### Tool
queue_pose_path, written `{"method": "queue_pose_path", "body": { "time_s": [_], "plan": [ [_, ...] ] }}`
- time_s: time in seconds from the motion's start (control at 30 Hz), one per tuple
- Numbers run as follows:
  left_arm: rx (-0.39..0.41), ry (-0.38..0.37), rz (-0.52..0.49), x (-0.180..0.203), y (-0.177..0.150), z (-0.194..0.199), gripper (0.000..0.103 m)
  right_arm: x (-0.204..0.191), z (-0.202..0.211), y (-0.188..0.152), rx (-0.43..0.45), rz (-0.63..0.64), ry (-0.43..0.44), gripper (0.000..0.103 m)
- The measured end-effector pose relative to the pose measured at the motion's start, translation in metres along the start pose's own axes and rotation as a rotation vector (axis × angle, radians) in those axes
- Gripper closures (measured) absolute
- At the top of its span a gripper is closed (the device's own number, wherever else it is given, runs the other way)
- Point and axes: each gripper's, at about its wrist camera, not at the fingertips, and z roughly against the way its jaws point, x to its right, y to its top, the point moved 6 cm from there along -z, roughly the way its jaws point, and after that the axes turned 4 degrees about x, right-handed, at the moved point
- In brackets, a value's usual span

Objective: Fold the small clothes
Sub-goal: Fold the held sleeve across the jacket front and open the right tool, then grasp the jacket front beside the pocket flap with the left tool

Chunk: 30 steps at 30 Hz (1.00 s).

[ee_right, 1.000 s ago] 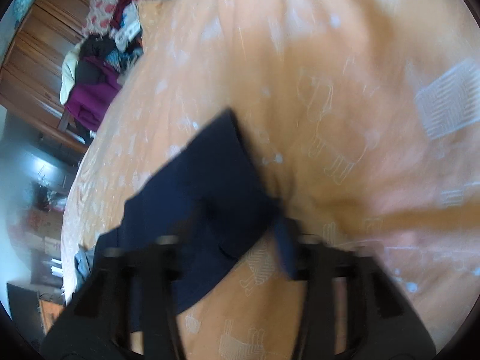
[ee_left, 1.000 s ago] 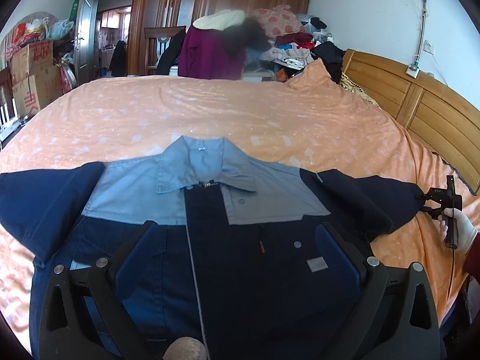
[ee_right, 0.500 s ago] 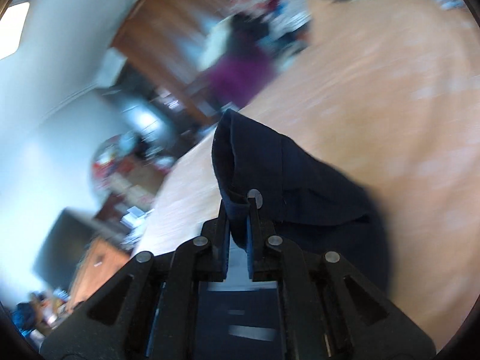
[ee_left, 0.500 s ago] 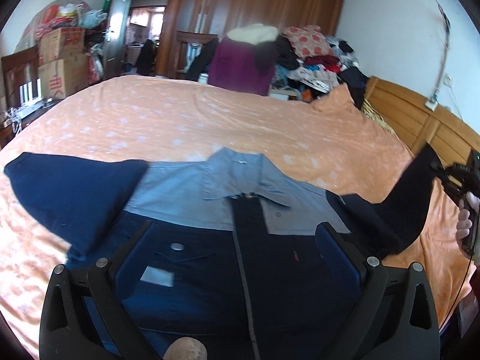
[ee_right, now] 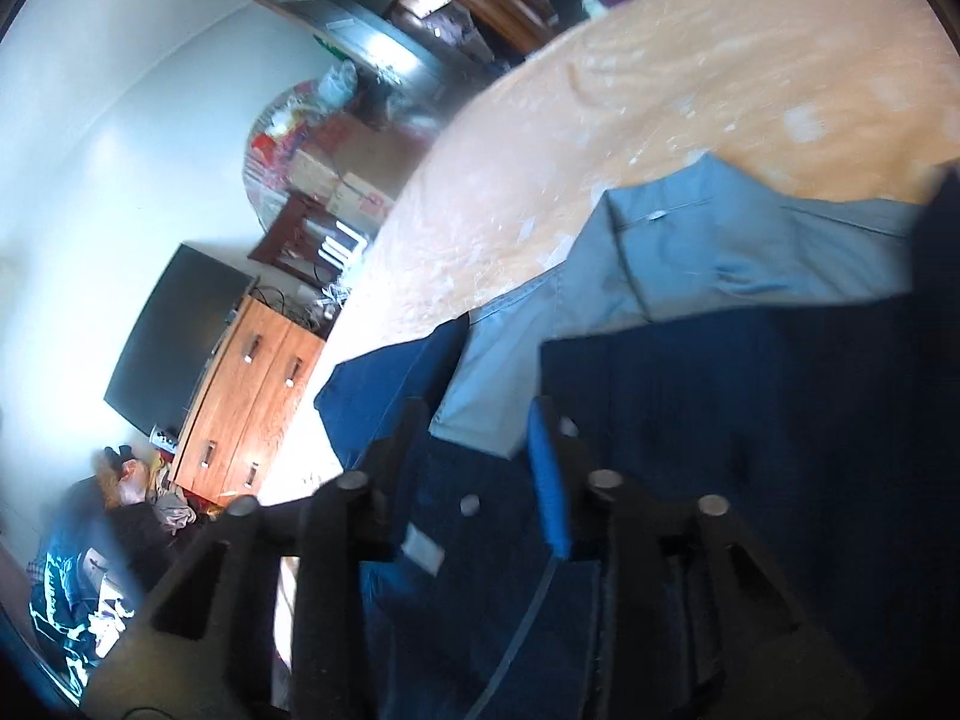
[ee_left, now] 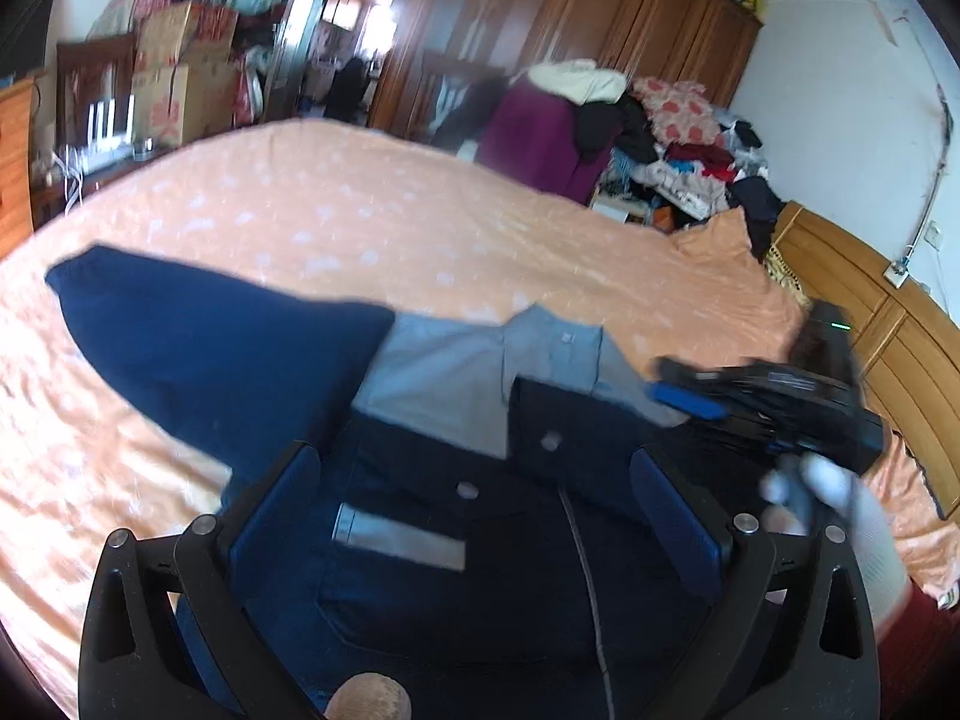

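**Inspector A:** Item under task: one jacket (ee_left: pixel 456 516), dark navy body with a grey yoke and collar (ee_left: pixel 552 348). It lies front up on the bed (ee_left: pixel 360 210), which carries an orange cover. Confirm its position against the left hand-held gripper (ee_left: pixel 474 492).

**Inspector B:** Confirmed. The left hand-held gripper stands over the lower front of the jacket, jaws spread wide, one blue-padded finger (ee_left: pixel 276 504) to each side of the chest panel. Nothing lies between the pads. Whether the tips touch the cloth cannot be told. The sleeve on the left (ee_left: pixel 198 348) lies spread flat on the bed cover, pointing away from the body.

**Inspector A:** And the right hand-held gripper (ee_right: pixel 480 450)?

**Inspector B:** From its own camera it looks across the jacket towards the collar. Its jaws stand apart at a narrower gap, with jacket cloth seen between and beyond them; no fabric is pinched. In the left wrist view the same tool (ee_left: pixel 768 402) is blurred, held by a white-gloved hand (ee_left: pixel 840 504) above the right shoulder area. The right sleeve (ee_left: pixel 576 420) lies folded across the chest, its cuff edge near the collar.

**Inspector A:** Surroundings?

**Inspector B:** A wooden wardrobe (ee_left: pixel 570 30) beyond the bed, a heap of clothes (ee_left: pixel 660 132) beside it, cardboard boxes (ee_left: pixel 174 72) at far left.
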Motion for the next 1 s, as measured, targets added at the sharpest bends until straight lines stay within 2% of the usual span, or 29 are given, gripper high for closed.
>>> {"method": "queue_pose_path", "body": {
  "time_s": [0.07,0.13,0.17,0.2,0.23,0.3,0.43,0.53,0.7,0.77,0.8,0.83,0.9,1.0],
  "plan": [
    [-0.049,-0.02,0.015,0.0,-0.01,-0.016,0.0,0.009,0.033,-0.016,0.021,0.017,-0.017,0.059],
    [-0.122,-0.083,0.045,0.005,-0.021,-0.04,0.001,0.031,0.068,-0.039,0.028,0.016,-0.074,0.057],
    [-0.15,-0.11,0.056,0.009,-0.025,-0.049,0.003,0.037,0.071,-0.042,0.027,0.005,-0.089,0.055],
    [-0.186,-0.147,0.064,0.015,-0.029,-0.061,0.01,0.051,0.087,-0.053,0.022,-0.014,-0.119,0.055],
    [-0.227,-0.163,0.063,0.021,-0.034,-0.074,0.024,0.06,0.097,-0.058,0.021,-0.03,-0.142,0.055],
    [-0.28,-0.173,0.062,0.033,-0.04,-0.093,0.037,0.078,0.112,-0.07,0.023,-0.07,-0.172,0.055],
    [-0.349,-0.203,0.091,0.054,-0.048,-0.127,0.038,0.112,0.133,-0.093,0.021,-0.156,-0.206,0.052],
    [-0.379,-0.168,0.075,0.064,-0.051,-0.144,0.038,0.125,0.134,-0.099,0.014,-0.202,-0.214,0.052],
    [-0.359,-0.12,0.11,0.063,-0.045,-0.167,0.039,0.124,0.136,-0.104,0.004,-0.174,-0.2,0.051],
    [-0.338,-0.098,0.109,0.064,-0.041,-0.174,0.044,0.12,0.133,-0.102,0.002,-0.156,-0.191,0.051],
    [-0.329,-0.101,0.101,0.065,-0.039,-0.178,0.063,0.119,0.134,-0.103,0.002,-0.153,-0.189,0.051],
    [-0.319,-0.103,0.094,0.067,-0.038,-0.18,0.095,0.116,0.134,-0.102,0.003,-0.147,-0.185,0.051],
    [-0.274,-0.125,0.098,0.067,-0.028,-0.171,0.094,0.113,0.135,-0.103,0.003,-0.133,-0.179,0.051],
    [-0.146,-0.134,0.078,0.062,-0.002,-0.135,0.096,0.107,0.142,-0.103,0.003,-0.088,-0.19,0.051]
  ]
}}
